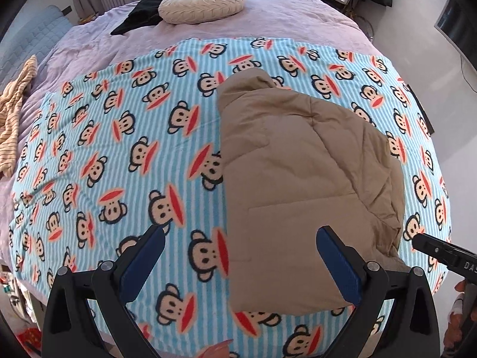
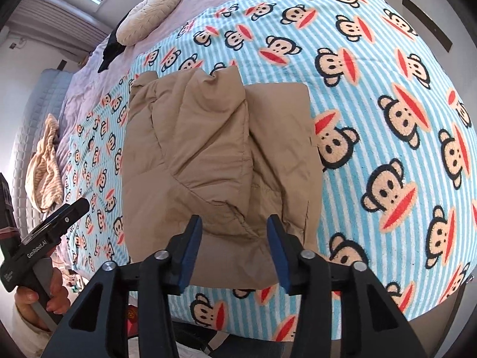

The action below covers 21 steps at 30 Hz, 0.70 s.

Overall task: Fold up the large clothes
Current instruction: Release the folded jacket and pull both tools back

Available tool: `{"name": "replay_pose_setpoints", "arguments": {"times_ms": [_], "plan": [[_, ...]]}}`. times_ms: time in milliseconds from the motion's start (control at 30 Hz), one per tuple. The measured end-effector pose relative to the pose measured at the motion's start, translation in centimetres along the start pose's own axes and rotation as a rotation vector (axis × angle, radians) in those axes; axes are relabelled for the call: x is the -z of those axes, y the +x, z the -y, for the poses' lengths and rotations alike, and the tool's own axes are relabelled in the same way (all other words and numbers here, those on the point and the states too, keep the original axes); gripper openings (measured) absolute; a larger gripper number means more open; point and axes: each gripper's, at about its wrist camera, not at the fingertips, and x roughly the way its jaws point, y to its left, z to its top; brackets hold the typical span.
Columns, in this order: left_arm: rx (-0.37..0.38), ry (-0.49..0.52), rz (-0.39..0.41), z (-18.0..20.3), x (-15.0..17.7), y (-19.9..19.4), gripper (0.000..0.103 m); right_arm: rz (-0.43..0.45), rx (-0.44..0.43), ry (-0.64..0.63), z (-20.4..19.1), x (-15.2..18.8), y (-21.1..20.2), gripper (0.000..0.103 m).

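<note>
A tan padded jacket lies folded into a rough rectangle on a blue-and-white striped blanket printed with cartoon monkey faces. The blanket is spread over a bed with a lilac cover. In the left wrist view the jacket sits on the right half of the blanket, its long side running away from the camera, with one layer of quilted fabric folded diagonally over the top. In the right wrist view the same jacket fills the middle of the picture, with creased folds bunched at its far end.

The left gripper hovers above the near edge of the jacket with its jaws spread wide and nothing between them; its right blue pad is over the tan fabric and its left one over the blanket. The right gripper hangs over the near end of the jacket with its jaws apart, though less widely, and holds nothing. Whether its pads touch the fabric is hard to tell from this angle.

A round cream cushion rests near the head of the bed, with a black cloth just beside it. A crumpled yellow striped garment lies at the far left edge of the bed. In the right wrist view the person's left hand grips the handle of the other gripper at the lower left.
</note>
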Motion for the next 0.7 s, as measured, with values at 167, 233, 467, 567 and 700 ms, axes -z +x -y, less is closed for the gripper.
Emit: {"name": "replay_pose_setpoints", "arguments": {"times_ms": [167,233,467,567,700], "plan": [[-0.022,0.002,0.011,-0.9,0.6,-0.2,0.102,0.034,0.037,-0.013,-1.2,0.4,-0.5,0.067],[-0.019,-0.005,0.005,-1.4,0.9,-0.1,0.102,0.053,0.055,-0.017,-1.7,0.4,-0.6,0.077],[-0.026,-0.013,-0.017,-3.6,2.4,0.6,0.102,0.092,0.123,-0.044,-3.7,1.4,-0.5,0.084],[-0.022,-0.007,-0.023,-4.4,3.2,0.8,0.102,0.108,0.145,-0.040,-4.5,2.2,-0.3,0.086],[-0.019,0.005,-0.014,-5.4,4.3,0.8,0.102,0.142,0.176,-0.036,-5.3,3.4,-0.3,0.086]]}}
